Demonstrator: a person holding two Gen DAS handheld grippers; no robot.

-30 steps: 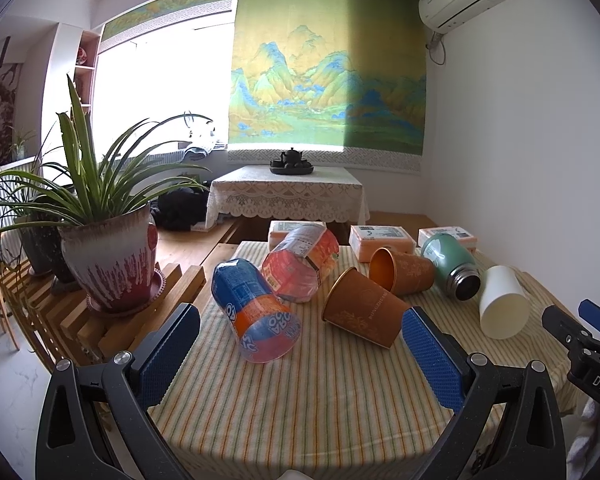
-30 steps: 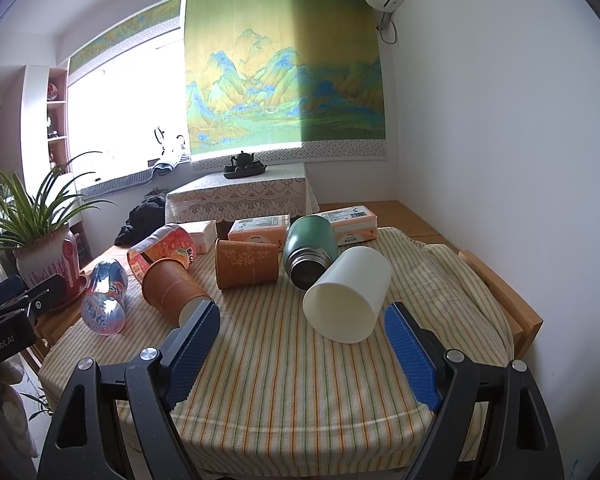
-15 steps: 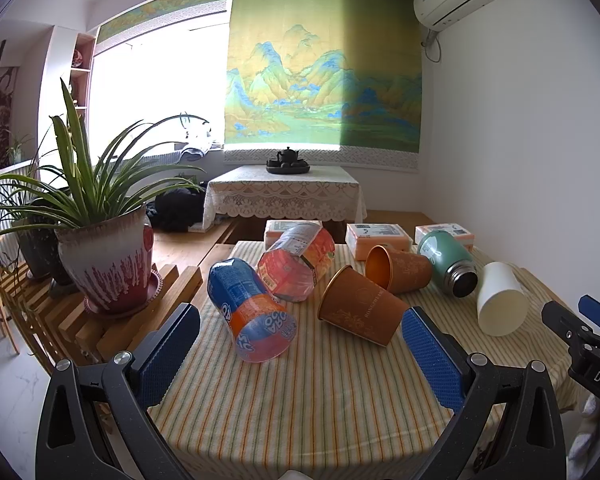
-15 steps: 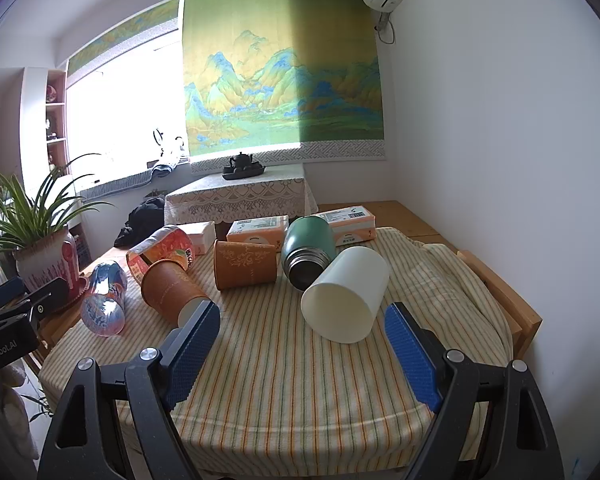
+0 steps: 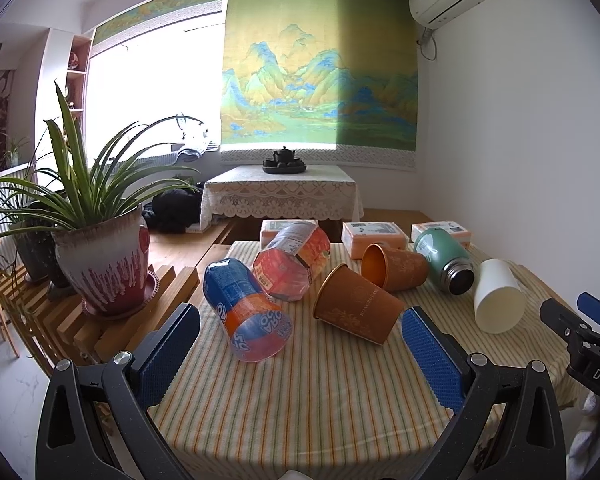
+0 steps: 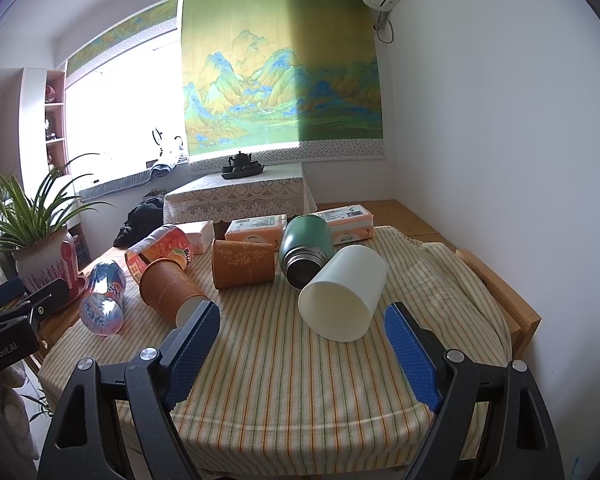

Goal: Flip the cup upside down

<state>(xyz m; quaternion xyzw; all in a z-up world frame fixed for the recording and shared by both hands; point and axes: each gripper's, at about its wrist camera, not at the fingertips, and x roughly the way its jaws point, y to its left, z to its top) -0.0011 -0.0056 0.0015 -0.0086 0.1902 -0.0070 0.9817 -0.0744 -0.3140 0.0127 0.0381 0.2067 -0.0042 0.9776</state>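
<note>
Right wrist view is showing the right tongs (image 6: pixel 302 344) spread wide, gripping nothing, hovering above the striped tabletop (image 6: pixel 284 380) just before the white cup (image 6: pixel 342 292), which is lying on its side beside the green flask (image 6: pixel 305 249). Left tongs (image 5: pixel 300 354) are likewise hanging agape near the blue-orange cup (image 5: pixel 246 312) and brown cup (image 5: pixel 356 305), both lying toppled.

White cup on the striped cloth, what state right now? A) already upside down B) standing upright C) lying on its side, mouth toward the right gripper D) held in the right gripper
C: the white cup lies on its side on the striped tablecloth, its open mouth facing the right gripper, whose jaws stand open and clear of it.
</note>
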